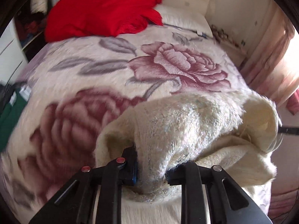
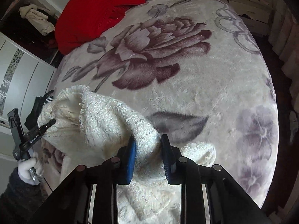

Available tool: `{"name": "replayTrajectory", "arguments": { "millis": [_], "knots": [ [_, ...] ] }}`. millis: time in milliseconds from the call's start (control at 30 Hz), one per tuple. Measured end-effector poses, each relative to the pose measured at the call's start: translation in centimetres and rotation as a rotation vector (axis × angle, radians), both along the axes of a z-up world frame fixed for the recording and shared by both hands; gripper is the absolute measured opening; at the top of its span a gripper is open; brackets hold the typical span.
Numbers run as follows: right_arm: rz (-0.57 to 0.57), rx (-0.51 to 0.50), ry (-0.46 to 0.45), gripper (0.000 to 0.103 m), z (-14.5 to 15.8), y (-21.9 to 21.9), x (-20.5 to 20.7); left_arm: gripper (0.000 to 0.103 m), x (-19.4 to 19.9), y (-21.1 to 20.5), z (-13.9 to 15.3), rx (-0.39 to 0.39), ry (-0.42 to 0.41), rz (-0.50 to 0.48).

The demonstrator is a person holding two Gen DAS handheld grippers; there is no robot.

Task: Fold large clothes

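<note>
A cream fuzzy knitted garment (image 1: 186, 127) hangs bunched above the bed, stretched between both grippers. My left gripper (image 1: 152, 168) is shut on one gathered part of it, the fabric pinched between the black fingers. My right gripper (image 2: 147, 149) is shut on another fold of the garment (image 2: 104, 123), squeezed between its blue pads. In the right wrist view the left gripper (image 2: 50, 123) shows at the left edge, its tips buried in the garment's open hem, held by a white-gloved hand (image 2: 28, 169). The rest of the garment drapes below the fingers.
The bed carries a cream blanket with large roses (image 1: 93, 71) (image 2: 205, 84). A red bundle of cloth (image 1: 104, 9) (image 2: 93, 15) and a white pillow (image 1: 181, 18) lie at its head. A white wardrobe (image 2: 18, 71) stands left, and pink curtains (image 1: 271, 65) hang right.
</note>
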State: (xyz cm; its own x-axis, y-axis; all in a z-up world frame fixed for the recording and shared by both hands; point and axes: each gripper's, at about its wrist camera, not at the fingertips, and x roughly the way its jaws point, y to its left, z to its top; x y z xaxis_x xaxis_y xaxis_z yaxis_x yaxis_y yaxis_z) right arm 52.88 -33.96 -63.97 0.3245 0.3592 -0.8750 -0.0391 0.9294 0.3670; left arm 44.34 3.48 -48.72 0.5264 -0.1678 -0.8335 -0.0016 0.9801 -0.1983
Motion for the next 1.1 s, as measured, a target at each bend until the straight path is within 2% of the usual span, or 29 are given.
{"name": "replayTrajectory", "arguments": {
  "millis": [67, 133, 267, 300, 333, 400, 467, 500, 533, 567, 600, 667, 767, 867, 900, 1033, 1100],
  "knots": [
    [0.000, 0.033, 0.028, 0.027, -0.1, 0.7, -3.6, 0.018, -3.6, 0.6, -0.4, -0.026, 0.008, 0.026],
    [0.001, 0.038, 0.058, 0.027, -0.6, 1.3, -7.4, 0.019, -7.6, 1.1, -2.1, -0.059, 0.056, 0.052],
    [-0.015, 0.010, 0.158, 0.027, -3.8, 2.8, -14.8, 0.026, -13.1, 2.4, -6.9, -0.173, 0.201, 0.111],
    [-0.008, -0.017, 0.169, 0.027, -4.7, 3.2, -16.3, 0.028, -14.5, 2.9, -8.2, -0.217, 0.244, 0.137],
    [0.006, -0.041, 0.184, 0.027, -5.7, 3.6, -17.7, 0.029, -15.5, 3.5, -8.6, -0.276, 0.254, 0.162],
    [-0.003, -0.077, 0.226, 0.033, -7.7, 4.0, -20.2, 0.035, -17.4, 4.6, -8.2, -0.381, 0.224, 0.175],
    [-0.024, -0.109, 0.294, 0.044, -9.6, 4.0, -22.1, 0.053, -18.3, 5.4, -7.5, -0.417, 0.245, 0.161],
    [-0.053, -0.109, 0.329, 0.048, -10.2, 3.7, -22.9, 0.076, -18.6, 5.8, -7.2, -0.419, 0.262, 0.162],
    [-0.099, -0.110, 0.365, 0.048, -10.7, 3.3, -23.9, 0.087, -19.0, 6.5, -6.9, -0.435, 0.271, 0.166],
    [-0.133, -0.108, 0.383, 0.050, -10.8, 3.0, -24.8, 0.087, -19.6, 7.1, -6.7, -0.465, 0.269, 0.163],
    [-0.162, -0.103, 0.383, 0.057, -10.4, 2.8, -25.7, 0.087, -20.3, 8.1, -6.4, -0.518, 0.274, 0.149],
    [-0.237, -0.104, 0.363, 0.063, -9.0, 2.5, -27.8, 0.087, -21.8, 9.2, -6.5, -0.552, 0.290, 0.128],
    [-0.356, -0.043, 0.314, 0.063, -6.3, 1.9, -30.6, 0.087, -23.6, 11.3, -7.5, -0.610, 0.345, 0.122],
    [-0.502, 0.091, 0.266, 0.069, -4.3, 0.6, -33.1, 0.087, -22.9, 12.2, -8.5, -0.760, 0.397, 0.154],
    [-0.552, 0.140, 0.251, 0.071, -3.9, 0.0, -33.5, 0.087, -22.0, 12.2, -8.7, -0.832, 0.401, 0.164],
    [-0.709, 0.306, 0.213, 0.071, -4.2, -2.0, -31.6, 0.087, -18.4, 11.0, -9.1, -0.975, 0.416, 0.185],
    [-0.747, 0.364, 0.196, 0.072, -5.3, -2.5, -29.5, 0.087, -16.5, 9.9, -10.3, -0.989, 0.464, 0.209]
  ]
}}
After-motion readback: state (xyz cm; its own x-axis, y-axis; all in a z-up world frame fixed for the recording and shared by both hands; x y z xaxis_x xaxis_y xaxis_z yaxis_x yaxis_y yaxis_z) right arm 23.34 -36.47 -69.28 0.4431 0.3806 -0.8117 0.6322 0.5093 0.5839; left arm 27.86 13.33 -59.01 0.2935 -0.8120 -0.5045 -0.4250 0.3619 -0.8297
